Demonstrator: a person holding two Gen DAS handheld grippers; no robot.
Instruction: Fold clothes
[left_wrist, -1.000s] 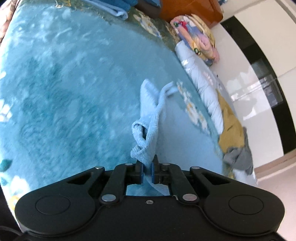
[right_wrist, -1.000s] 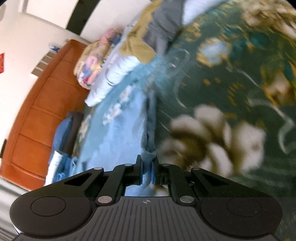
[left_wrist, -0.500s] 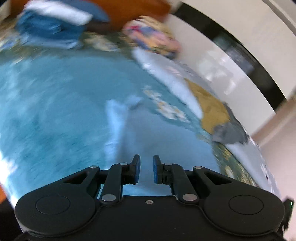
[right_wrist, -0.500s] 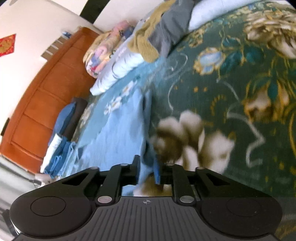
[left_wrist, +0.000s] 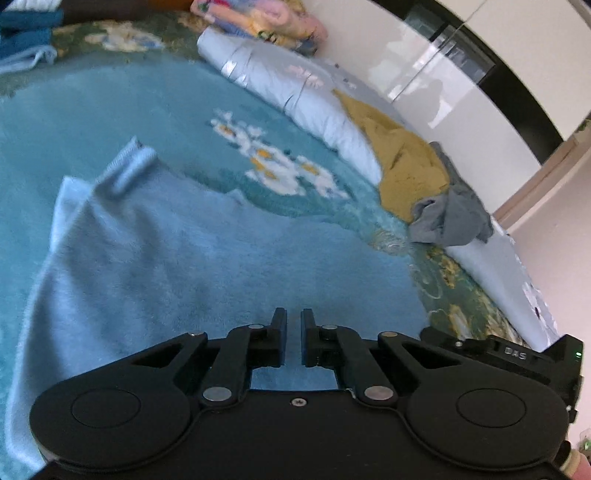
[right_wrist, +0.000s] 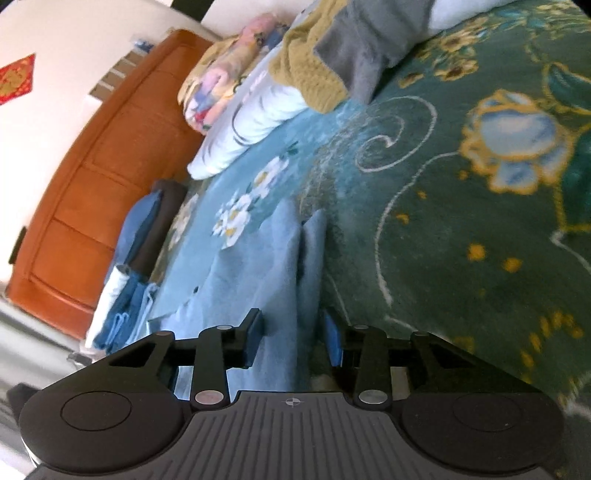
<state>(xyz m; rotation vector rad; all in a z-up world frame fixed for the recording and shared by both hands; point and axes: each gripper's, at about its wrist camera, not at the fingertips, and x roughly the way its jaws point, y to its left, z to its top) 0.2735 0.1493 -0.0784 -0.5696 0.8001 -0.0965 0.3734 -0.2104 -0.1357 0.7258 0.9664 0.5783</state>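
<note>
A light blue fleece garment (left_wrist: 192, 258) lies spread on the teal bed cover (left_wrist: 55, 122); its ribbed cuff points to the far left. My left gripper (left_wrist: 293, 323) hovers just above the garment's near part with a narrow gap between its jaws and nothing in them. In the right wrist view the same garment (right_wrist: 258, 266) lies with a fold ridge running up between the fingers. My right gripper (right_wrist: 293, 328) is open wide over that edge, holding nothing.
A white quilt (left_wrist: 295, 96), a mustard garment (left_wrist: 402, 162) and a grey garment (left_wrist: 454, 218) lie along the bed's far side. A floral bundle (right_wrist: 221, 85) and a stack of folded blue clothes (right_wrist: 125, 295) sit by the wooden headboard (right_wrist: 92, 177).
Both grippers have let go of the light blue garment and opened. The garment, bunched and hanging from the jaws a second ago, now lies spread flat on the bed.
</note>
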